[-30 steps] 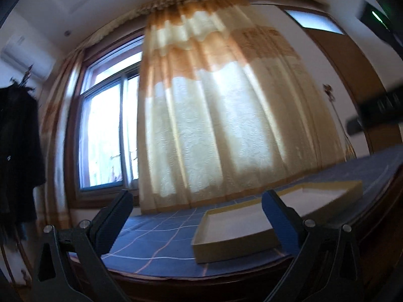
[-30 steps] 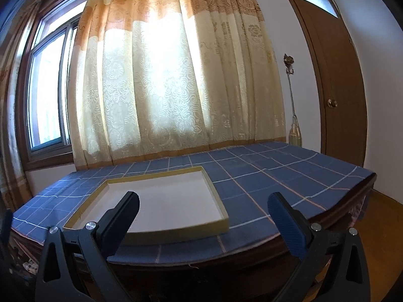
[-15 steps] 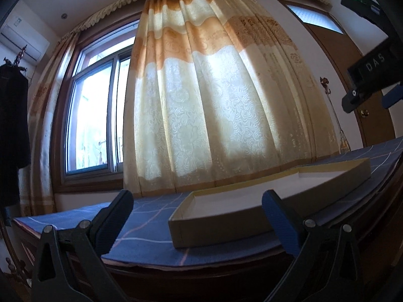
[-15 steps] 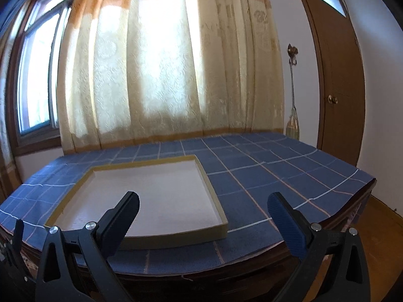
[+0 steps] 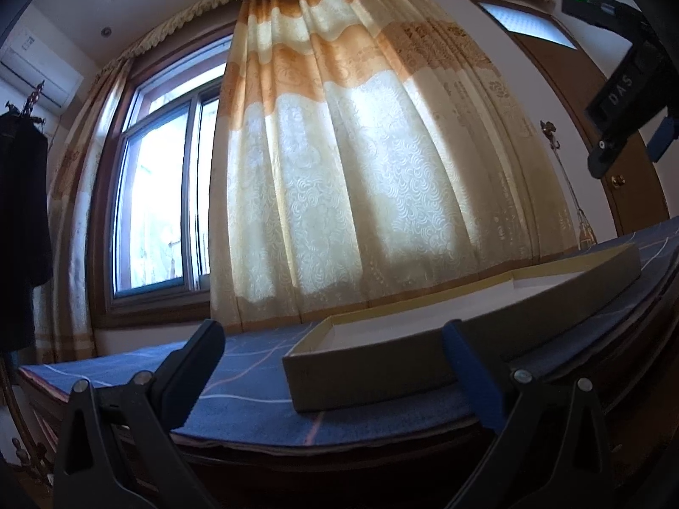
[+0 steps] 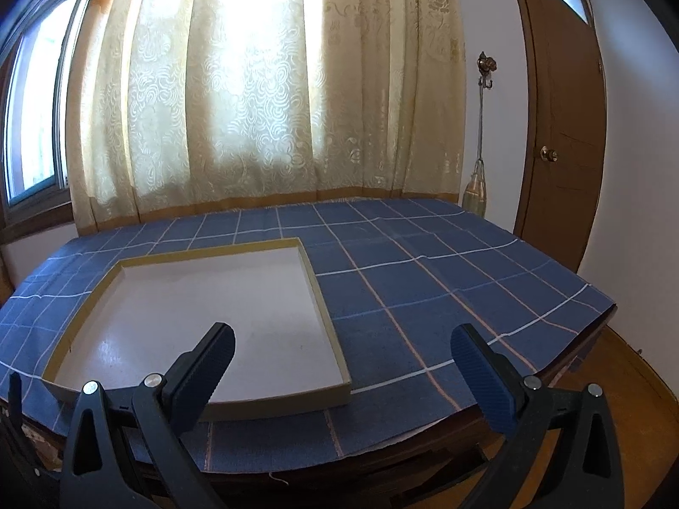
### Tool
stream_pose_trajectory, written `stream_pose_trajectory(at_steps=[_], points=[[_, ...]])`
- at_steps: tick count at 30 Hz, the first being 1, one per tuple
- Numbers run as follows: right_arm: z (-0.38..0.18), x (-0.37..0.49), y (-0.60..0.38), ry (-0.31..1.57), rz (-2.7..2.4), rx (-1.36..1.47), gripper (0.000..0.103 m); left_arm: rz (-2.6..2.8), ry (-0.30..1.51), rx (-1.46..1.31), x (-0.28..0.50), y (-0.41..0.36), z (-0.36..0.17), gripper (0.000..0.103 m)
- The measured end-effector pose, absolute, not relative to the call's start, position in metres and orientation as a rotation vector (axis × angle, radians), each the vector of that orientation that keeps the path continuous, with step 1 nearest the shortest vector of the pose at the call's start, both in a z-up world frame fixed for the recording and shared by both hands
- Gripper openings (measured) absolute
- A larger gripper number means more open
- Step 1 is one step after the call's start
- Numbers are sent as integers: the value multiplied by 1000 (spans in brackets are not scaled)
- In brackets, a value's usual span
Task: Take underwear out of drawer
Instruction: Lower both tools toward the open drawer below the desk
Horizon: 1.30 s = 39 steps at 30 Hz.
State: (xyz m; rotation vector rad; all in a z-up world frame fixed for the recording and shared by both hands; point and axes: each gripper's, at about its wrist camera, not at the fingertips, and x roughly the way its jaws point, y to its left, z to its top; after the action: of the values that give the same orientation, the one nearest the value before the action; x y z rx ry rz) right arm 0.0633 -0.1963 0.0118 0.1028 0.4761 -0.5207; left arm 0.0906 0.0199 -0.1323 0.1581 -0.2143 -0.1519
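We see the shallow tray [image 5: 462,352] from table-edge height just beyond the left fingers, looking up at the curtain [image 5: 360,169]; the right view looks down on the same tray [image 6: 199,326] from higher.

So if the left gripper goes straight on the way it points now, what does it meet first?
Probably the near wall of the shallow box on the blue checked cloth. The left gripper, fingers open and empty, is about level with that wall. Depth is unclear, so the table edge might come first.
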Motion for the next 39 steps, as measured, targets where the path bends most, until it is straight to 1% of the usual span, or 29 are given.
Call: stream_pose_trajectory(at_steps=[9, 24, 29, 39], points=[[13, 65, -196, 492, -525, 99, 102, -172, -220, 120, 93, 24, -134, 103], [6, 61, -200, 529, -517, 143, 102, -140, -123, 113, 93, 26, -128, 103], [4, 53, -202, 526, -514, 158, 102, -138, -126, 196, 77, 17, -132, 103], [-7, 14, -221, 529, -527, 203, 102, -113, -85, 212, 54, 19, -130, 103]])
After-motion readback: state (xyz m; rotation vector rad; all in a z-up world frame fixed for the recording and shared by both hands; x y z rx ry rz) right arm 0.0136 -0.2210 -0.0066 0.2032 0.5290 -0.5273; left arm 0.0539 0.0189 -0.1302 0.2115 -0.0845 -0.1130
